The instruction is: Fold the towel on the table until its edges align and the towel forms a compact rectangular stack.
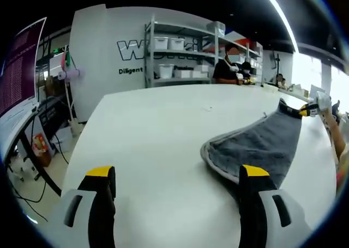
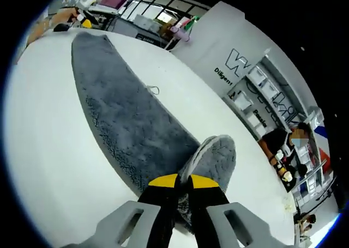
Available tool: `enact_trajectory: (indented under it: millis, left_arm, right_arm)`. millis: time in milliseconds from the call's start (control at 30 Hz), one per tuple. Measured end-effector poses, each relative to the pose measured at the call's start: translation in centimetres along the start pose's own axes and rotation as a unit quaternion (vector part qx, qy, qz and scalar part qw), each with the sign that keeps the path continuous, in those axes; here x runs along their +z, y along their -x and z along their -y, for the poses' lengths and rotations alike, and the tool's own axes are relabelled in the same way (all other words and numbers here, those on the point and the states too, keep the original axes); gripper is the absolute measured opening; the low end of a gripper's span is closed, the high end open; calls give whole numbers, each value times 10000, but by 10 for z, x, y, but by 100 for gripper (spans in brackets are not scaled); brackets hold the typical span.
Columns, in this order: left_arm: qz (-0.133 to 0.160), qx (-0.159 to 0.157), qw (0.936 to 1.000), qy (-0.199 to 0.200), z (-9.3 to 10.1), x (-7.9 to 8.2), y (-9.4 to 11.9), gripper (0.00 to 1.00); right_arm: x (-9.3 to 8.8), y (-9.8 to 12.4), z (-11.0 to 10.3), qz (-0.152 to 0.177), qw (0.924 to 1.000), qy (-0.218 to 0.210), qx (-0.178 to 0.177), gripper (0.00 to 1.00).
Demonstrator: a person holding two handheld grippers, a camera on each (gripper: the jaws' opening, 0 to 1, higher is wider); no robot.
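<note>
A grey towel [image 1: 262, 147] lies on the white table [image 1: 158, 133], with its near curved edge beside my left gripper's right-hand jaw. My left gripper [image 1: 178, 174] stands open with only bare table between its yellow-tipped jaws. At the far right, my right gripper [image 1: 308, 110] holds a pinched towel corner raised above the table. In the right gripper view, my right gripper [image 2: 184, 181] is shut on a folded-up end of the towel [image 2: 125, 112]. The towel stretches away across the table [image 2: 49, 139] toward my left gripper [image 2: 83, 20] and a hand at the top left.
A metal shelf rack [image 1: 180, 52] with white bins stands behind the table, against a white wall with lettering. A person [image 1: 228, 68] sits at the table's far edge. A screen [image 1: 19, 68] and cables stand off the table's left side, and the floor drops away there.
</note>
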State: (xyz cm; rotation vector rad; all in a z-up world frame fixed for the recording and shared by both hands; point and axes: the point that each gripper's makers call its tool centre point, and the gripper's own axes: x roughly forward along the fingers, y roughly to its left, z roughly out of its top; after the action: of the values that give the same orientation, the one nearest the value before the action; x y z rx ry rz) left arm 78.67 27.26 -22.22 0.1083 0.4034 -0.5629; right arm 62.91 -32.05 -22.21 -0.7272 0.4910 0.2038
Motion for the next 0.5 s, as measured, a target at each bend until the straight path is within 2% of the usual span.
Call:
enact_trajectory:
  millis: [200, 500]
  left_arm:
    - [4, -9, 10000, -2, 0, 1, 0, 92]
    - [-16, -76, 10000, -24, 3, 1, 2, 92]
  right_arm:
    - [16, 1, -8, 210, 9995, -162, 165, 3]
    - [40, -3, -26, 545, 9952, -557, 596, 3]
